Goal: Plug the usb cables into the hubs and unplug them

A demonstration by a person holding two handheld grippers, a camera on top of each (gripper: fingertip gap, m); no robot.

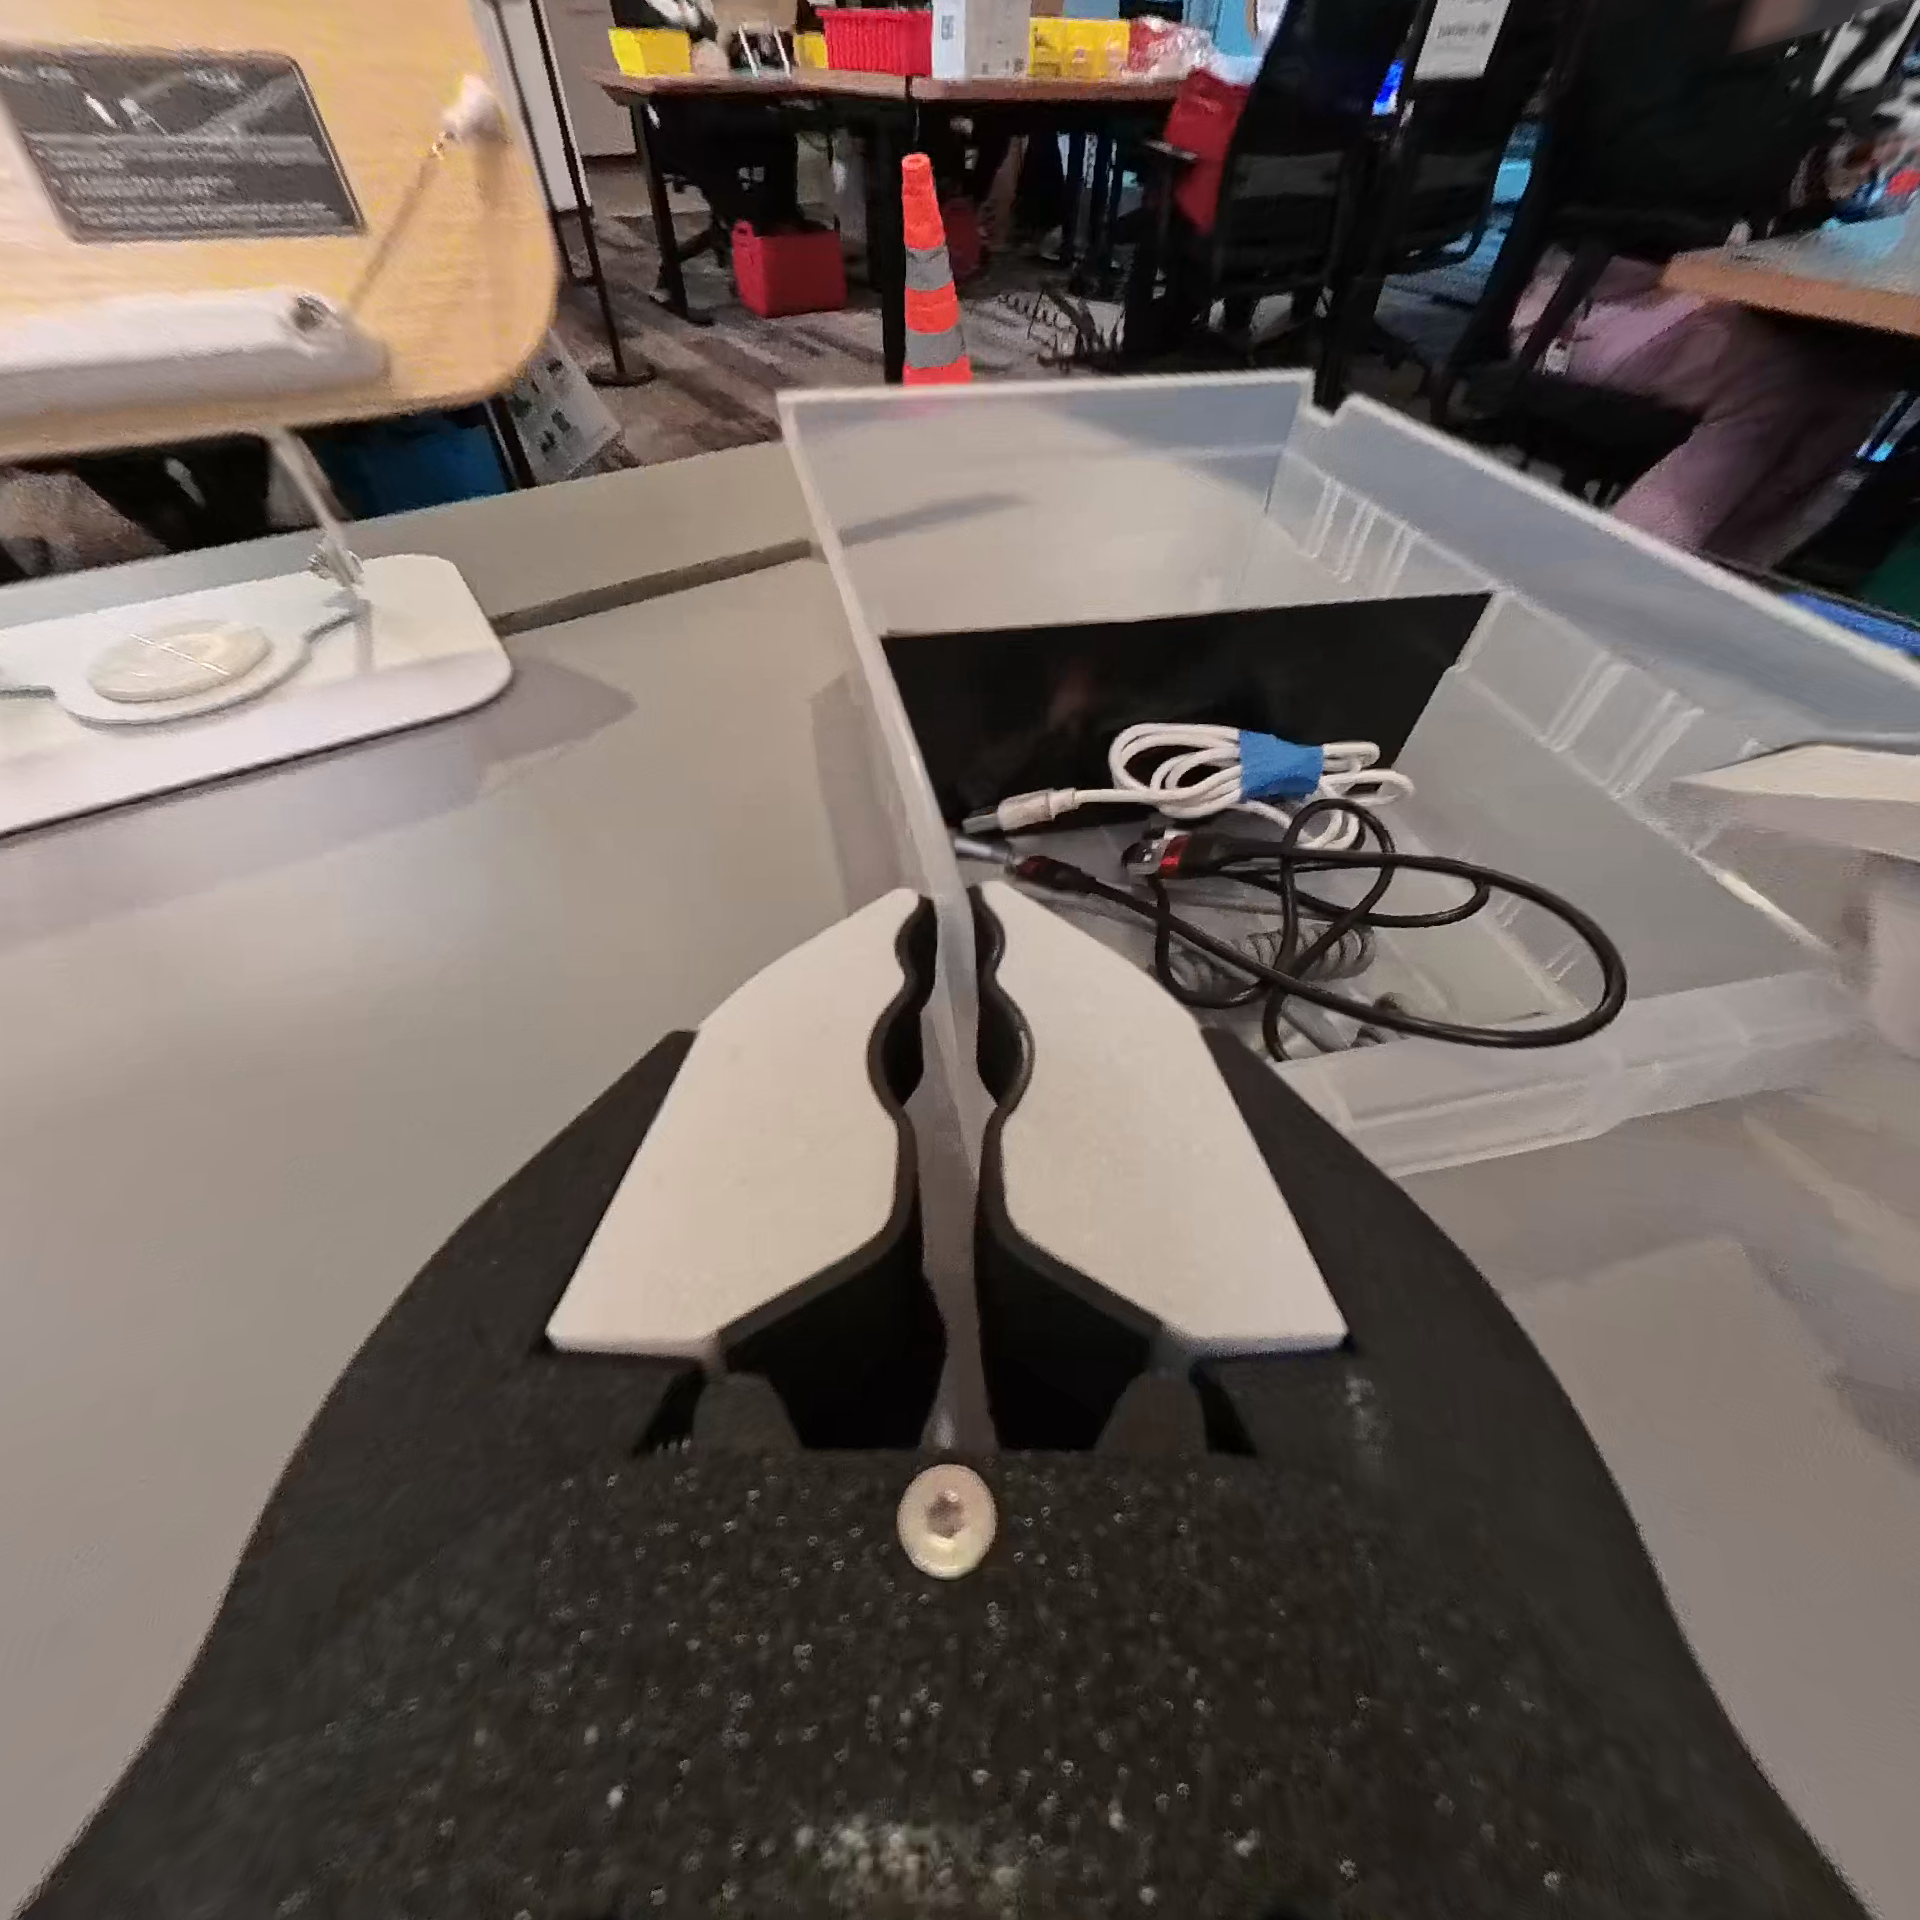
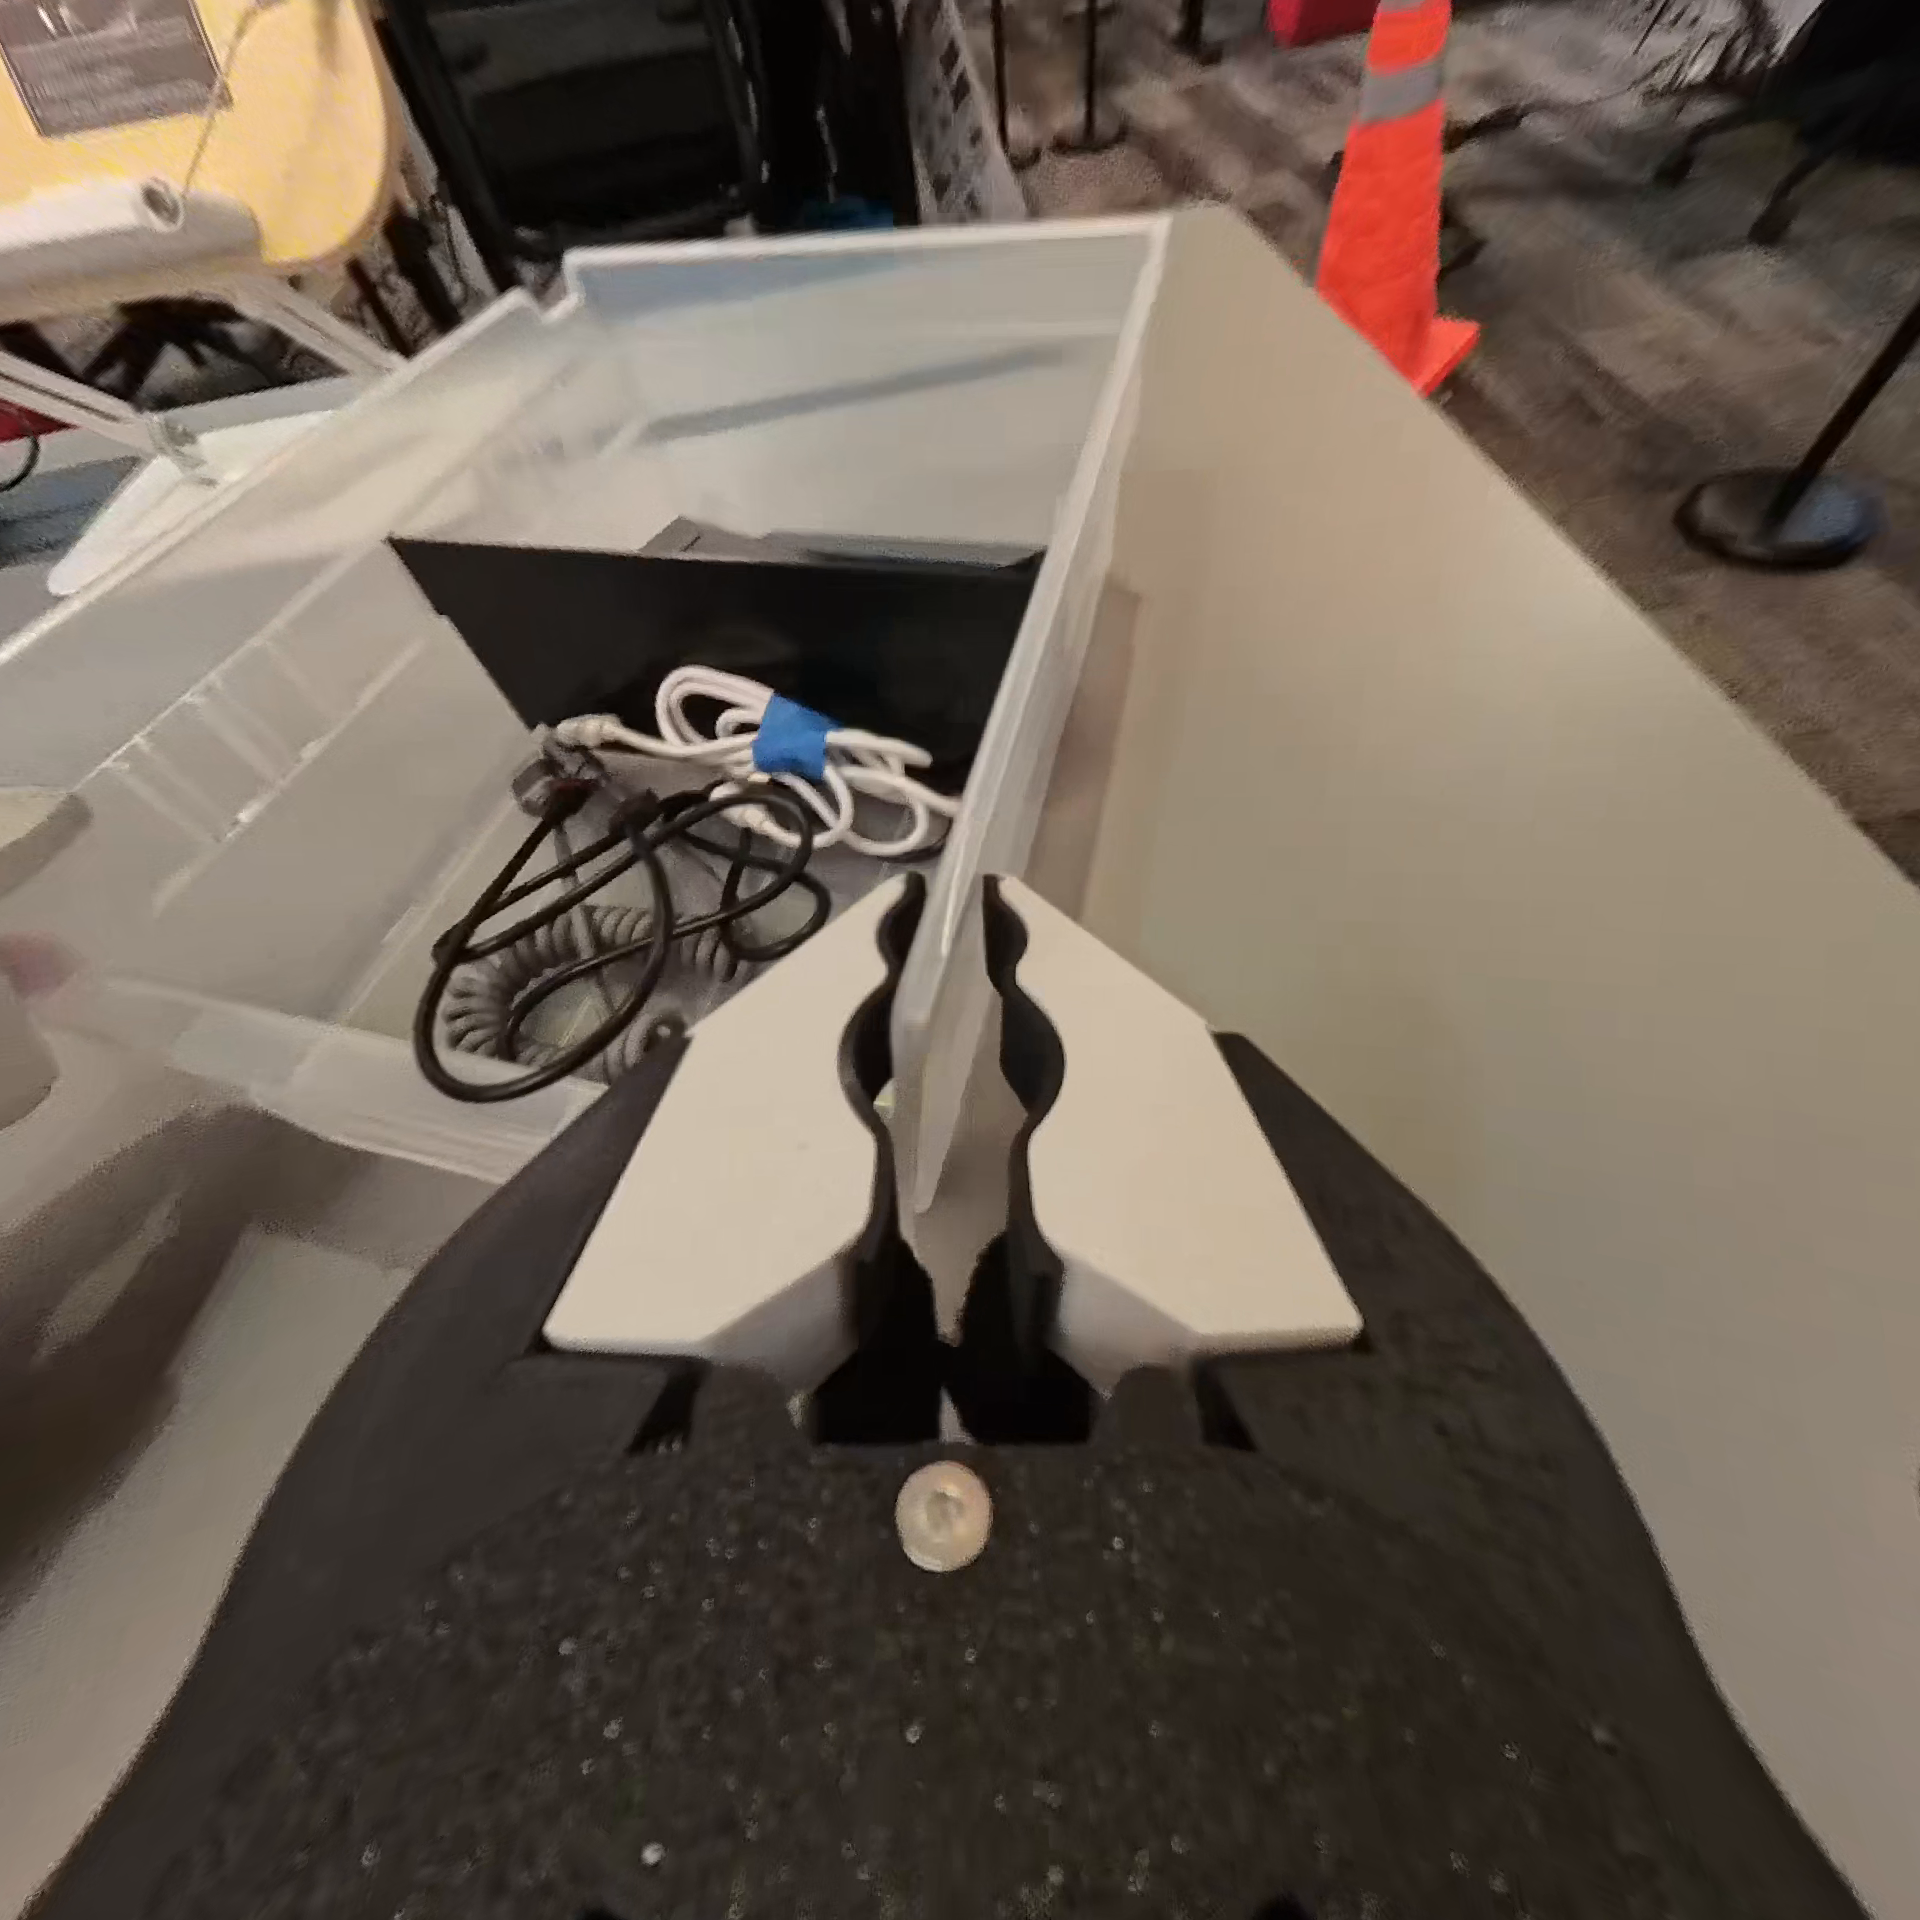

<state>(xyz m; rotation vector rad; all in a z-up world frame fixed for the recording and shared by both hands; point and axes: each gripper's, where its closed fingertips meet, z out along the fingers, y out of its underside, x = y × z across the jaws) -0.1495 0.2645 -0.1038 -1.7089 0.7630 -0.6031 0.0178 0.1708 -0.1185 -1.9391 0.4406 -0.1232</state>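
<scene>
Left wrist view, left tool and right tool each pinching clear bin walls, white taped cable, tangled black cables inside

Left wrist view: camera sits low behind the left gripper, facing 12 o'clock along the left wall of the clear plastic bin, wall very near; bin interior falls at 1–2 o'clock.

Right wrist view: camera behind the right gripper, facing 12 o'clock along the opposite bin wall, tilted down; interior at 10–11 o'clock.

Shared: bin interior, white cable with blue tape, black cable, orange cone.
</scene>
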